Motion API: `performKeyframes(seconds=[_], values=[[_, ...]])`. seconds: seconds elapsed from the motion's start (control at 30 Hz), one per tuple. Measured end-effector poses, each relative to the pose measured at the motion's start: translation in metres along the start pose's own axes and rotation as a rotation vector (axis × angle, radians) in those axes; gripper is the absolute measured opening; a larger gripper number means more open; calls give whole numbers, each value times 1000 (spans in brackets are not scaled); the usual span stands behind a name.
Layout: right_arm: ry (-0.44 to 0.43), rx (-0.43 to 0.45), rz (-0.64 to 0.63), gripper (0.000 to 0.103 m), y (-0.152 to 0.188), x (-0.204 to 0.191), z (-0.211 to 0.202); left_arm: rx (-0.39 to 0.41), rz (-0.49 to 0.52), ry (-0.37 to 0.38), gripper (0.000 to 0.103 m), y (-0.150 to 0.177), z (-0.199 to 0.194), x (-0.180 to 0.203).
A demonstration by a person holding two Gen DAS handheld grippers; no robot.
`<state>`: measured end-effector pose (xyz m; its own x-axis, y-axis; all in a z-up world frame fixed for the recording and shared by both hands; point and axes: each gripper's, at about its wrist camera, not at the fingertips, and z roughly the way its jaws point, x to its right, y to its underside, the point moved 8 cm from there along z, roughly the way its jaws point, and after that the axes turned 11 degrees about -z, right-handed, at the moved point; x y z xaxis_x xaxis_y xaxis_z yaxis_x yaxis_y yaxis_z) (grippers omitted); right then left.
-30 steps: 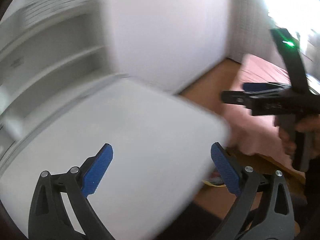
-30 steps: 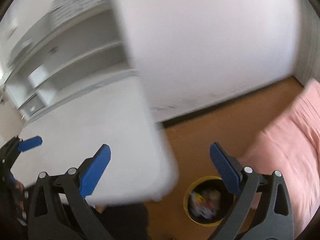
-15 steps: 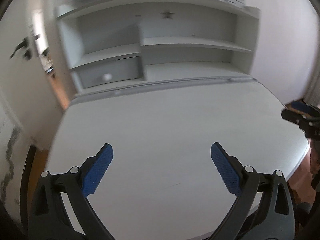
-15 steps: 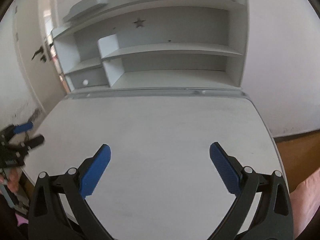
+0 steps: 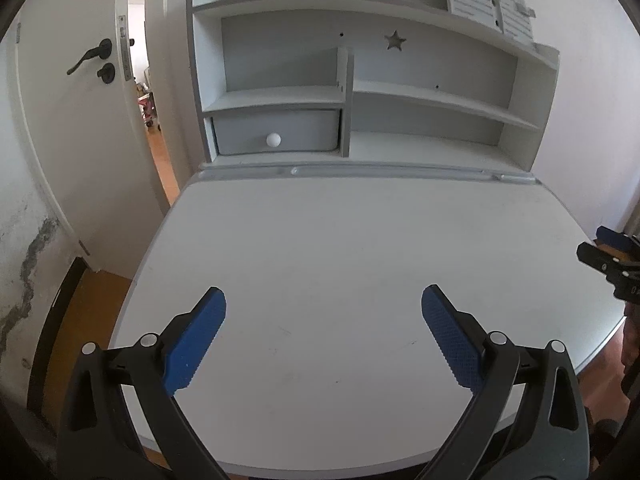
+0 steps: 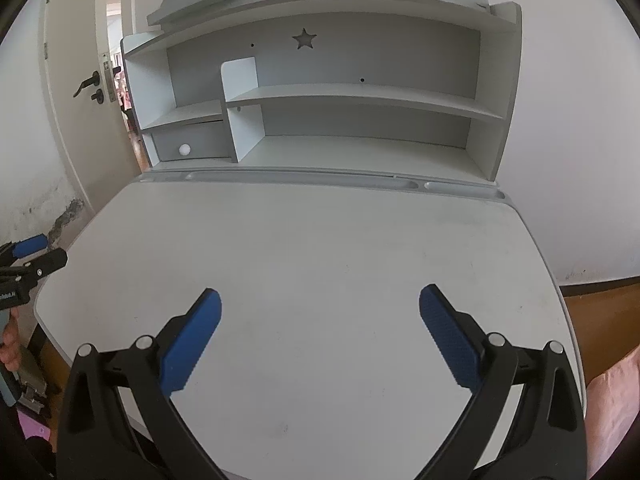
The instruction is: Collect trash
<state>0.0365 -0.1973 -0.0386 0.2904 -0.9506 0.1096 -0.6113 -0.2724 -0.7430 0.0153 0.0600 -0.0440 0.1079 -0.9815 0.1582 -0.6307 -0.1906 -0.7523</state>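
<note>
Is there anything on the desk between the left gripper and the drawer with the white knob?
No. In the left wrist view, only bare white desk top lies between the open left gripper and the drawer.

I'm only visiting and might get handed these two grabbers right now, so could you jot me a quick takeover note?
Left gripper: open, holding nothing, above the white desk.
Right gripper: open, holding nothing, above the same desk.
Trash: none visible on the desk or on the shelf unit behind it. No bin in view.
Done: the visible desktop carries no trash.
Left: probably check the areas out of view, such as the floor, for remaining trash.
</note>
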Motion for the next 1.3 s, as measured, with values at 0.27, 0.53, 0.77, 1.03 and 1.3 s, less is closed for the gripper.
performKeyframes(seconds=[0.27,0.53,0.77,1.03,1.3], values=[[17,9,-7,96,1,2,-6,9,17,4,95,1,0,6],[24,8,-12,96,2,3,-10,17,31,17,95,1,-4,14],[24,16,-13,96,1,4,-14,24,46,27,95,0,-7,19],[22,27,-28,96,0,2,-19,28,56,30,95,1,-9,22],[22,32,-32,96,0,1,-21,28,68,38,95,1,-8,24]])
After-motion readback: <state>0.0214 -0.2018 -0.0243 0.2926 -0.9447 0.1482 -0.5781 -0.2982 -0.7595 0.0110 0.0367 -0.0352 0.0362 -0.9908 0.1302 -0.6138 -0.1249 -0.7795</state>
